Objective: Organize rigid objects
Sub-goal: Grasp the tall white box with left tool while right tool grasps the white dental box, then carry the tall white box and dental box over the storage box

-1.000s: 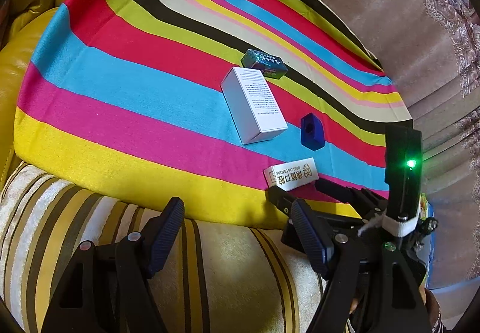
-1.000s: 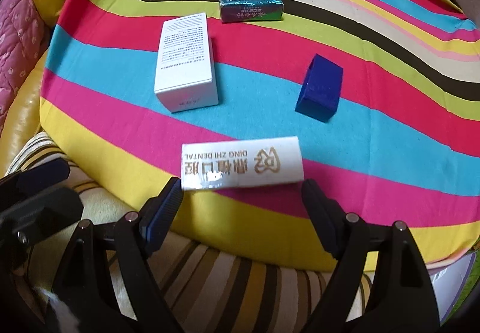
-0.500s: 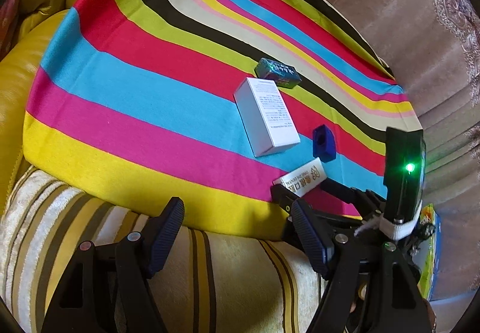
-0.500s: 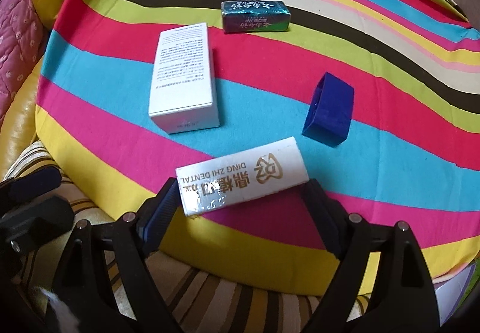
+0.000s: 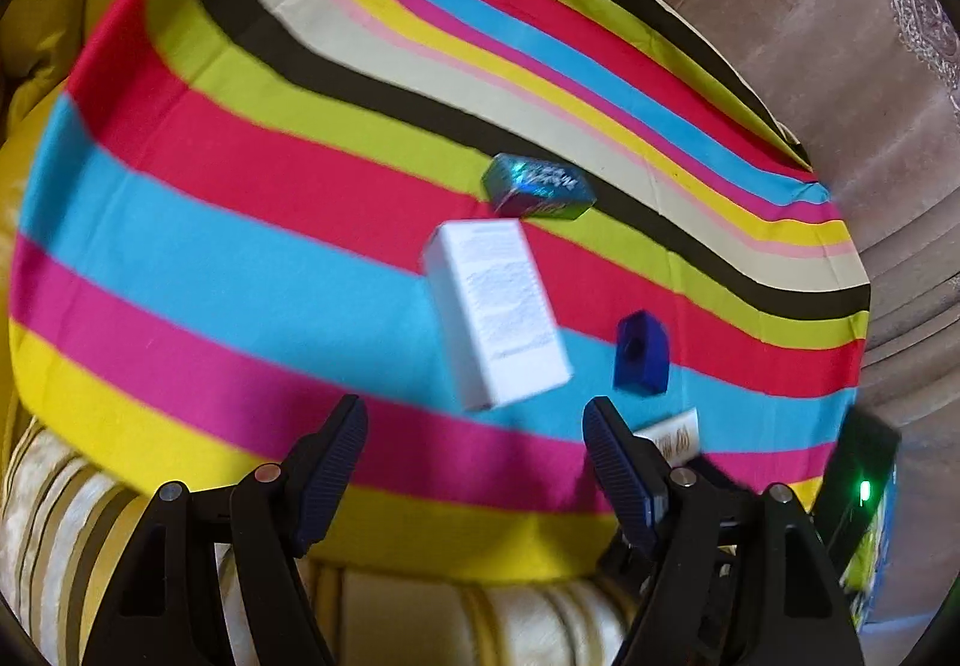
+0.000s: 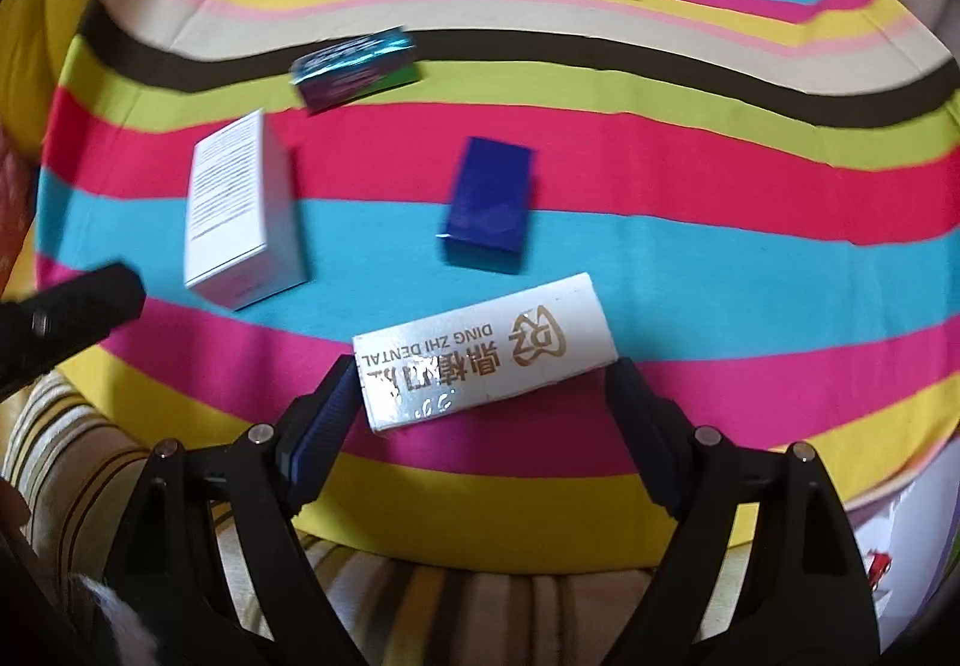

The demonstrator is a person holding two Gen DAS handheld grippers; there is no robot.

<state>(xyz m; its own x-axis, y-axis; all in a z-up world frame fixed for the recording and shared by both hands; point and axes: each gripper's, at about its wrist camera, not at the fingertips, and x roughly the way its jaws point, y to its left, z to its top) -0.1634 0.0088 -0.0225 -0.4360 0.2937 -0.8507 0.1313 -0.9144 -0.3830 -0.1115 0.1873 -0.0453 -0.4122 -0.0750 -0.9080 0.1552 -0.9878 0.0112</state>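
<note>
Step in hand, as judged: right gripper [image 6: 480, 402] carrying dental box [image 6: 483, 351], jaws pinching its two short ends, box tilted over near pink stripe of striped cloth [image 6: 720, 258]. Left gripper [image 5: 474, 435] empty, jaws spread, near white box [image 5: 495, 303].

Next move probably: set dental box down in line beside blue box [image 6: 489, 195].

Boxes: rigid cardboard, glossy, rectangular. Far foil-like box [image 6: 354, 69] shiny. Cloth soft, flat.
</note>
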